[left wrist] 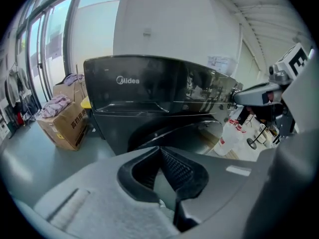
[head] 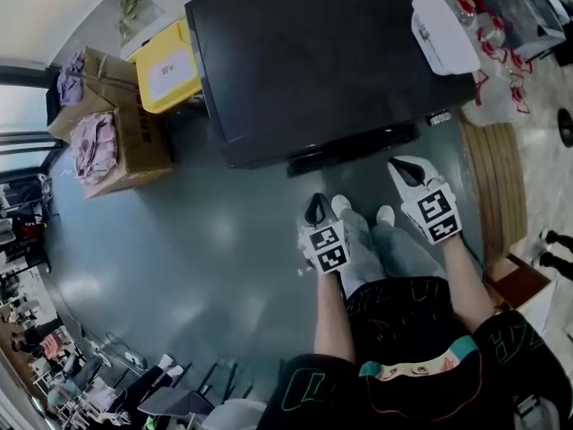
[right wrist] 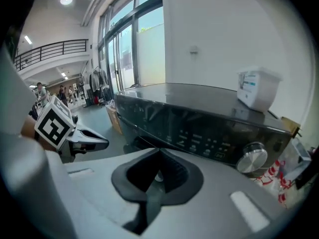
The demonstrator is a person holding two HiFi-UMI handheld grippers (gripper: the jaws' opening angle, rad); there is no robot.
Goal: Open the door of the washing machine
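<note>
Though only the right gripper view shows the washing machine [right wrist: 199, 121] knob [right wrist: 251, 157], left tool [left wrist: 160, 151] and right tool [right wrist: 159, 153] sit closed, empty.

One washing machine [head: 313, 61], two hand-held grippers [head: 316, 207] [head: 408, 169] — one yellow bin [head: 166, 74].

A tall black front-loading washing machine [head: 313, 61] fills the upper middle, its front facing the person; the glossy grey floor [head: 206, 249] before it lies open, widest to the left; the left gripper [head: 316, 208] and the right gripper [head: 406, 169] hang in free air short of that front, the right one nearer to it; the person's legs and white shoes [head: 363, 218] stand between the two grippers; brown cardboard boxes heaped with clothes [head: 121, 141] and a yellow plastic crate [head: 170, 70] crowd the machine's left side; a white lidded plastic box [head: 443, 34] sits on its top right corner; clear bags with red print [head: 501, 52] and a strip of wooden planking [head: 492, 182] close in on the right.
</note>
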